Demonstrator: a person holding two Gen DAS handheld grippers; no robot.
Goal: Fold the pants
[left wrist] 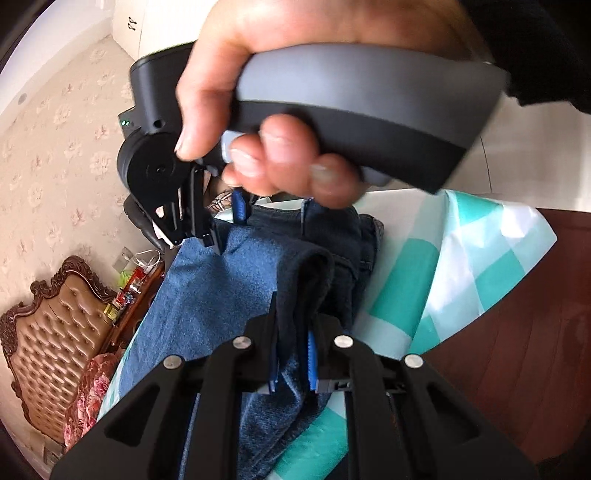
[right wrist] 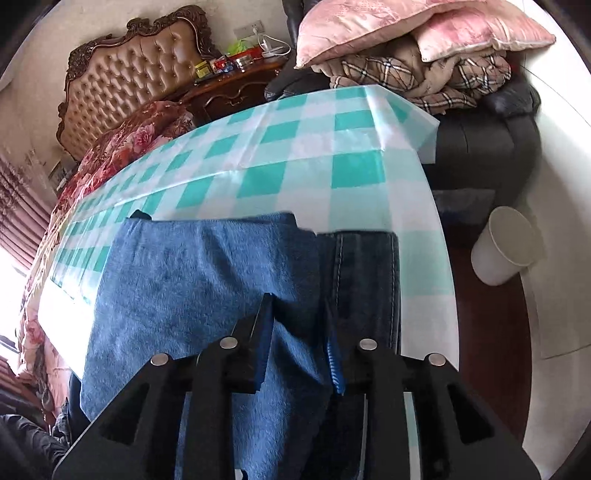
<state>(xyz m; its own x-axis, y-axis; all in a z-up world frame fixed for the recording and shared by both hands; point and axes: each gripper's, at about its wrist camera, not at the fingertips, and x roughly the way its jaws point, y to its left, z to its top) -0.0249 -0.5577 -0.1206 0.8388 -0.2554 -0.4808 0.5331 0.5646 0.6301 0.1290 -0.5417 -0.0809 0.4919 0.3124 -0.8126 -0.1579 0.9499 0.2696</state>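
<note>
Both grippers, left gripper and right gripper, are clamped on the jeans, lying toward 6 o'clock on the checked tablecloth. Carry the fold toward 12 (level, edges matched).

One pants. Two tools: left tool, right tool. One hand. One tabletop, checked cloth. Two pillows. One cup. One headboard. Small items on nightstand: too blurred to count.
</note>
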